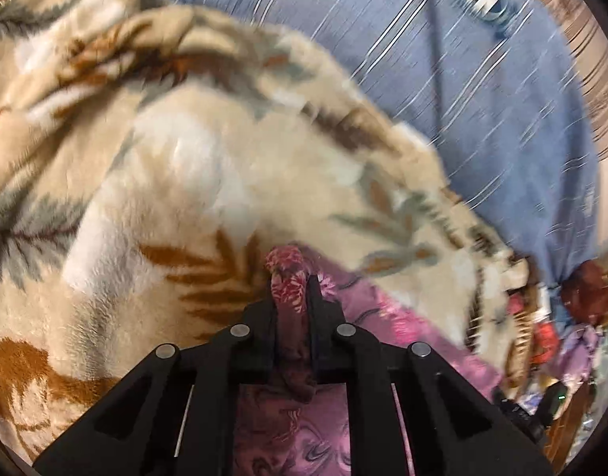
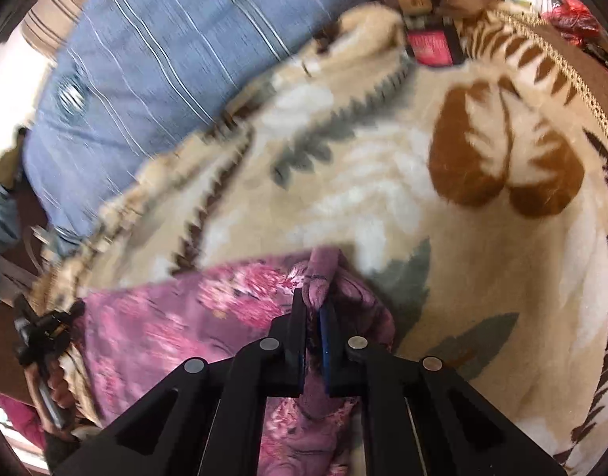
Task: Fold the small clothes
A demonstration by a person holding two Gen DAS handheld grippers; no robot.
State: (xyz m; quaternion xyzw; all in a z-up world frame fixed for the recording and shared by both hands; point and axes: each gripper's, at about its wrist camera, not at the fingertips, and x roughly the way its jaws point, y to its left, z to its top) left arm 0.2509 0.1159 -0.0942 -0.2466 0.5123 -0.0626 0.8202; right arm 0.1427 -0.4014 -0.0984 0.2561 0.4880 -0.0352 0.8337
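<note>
A small pink and purple flowered garment (image 2: 165,317) lies on a cream fleece blanket with brown and grey leaves (image 2: 383,198). My right gripper (image 2: 315,297) is shut on a bunched corner of it, with cloth pinched between the black fingers. In the left wrist view my left gripper (image 1: 290,281) is shut on another bunched edge of the same garment (image 1: 355,297), where a red-and-white fold sticks out past the fingertips. The other gripper and the hand holding it show at the lower left of the right wrist view. Both views are blurred.
A blue striped cloth (image 1: 482,99) covers the bed beyond the blanket (image 1: 145,158). Clutter of red and brown items (image 2: 431,43) sits at the blanket's far end. More loose clothes (image 1: 561,337) lie at the right edge of the left wrist view.
</note>
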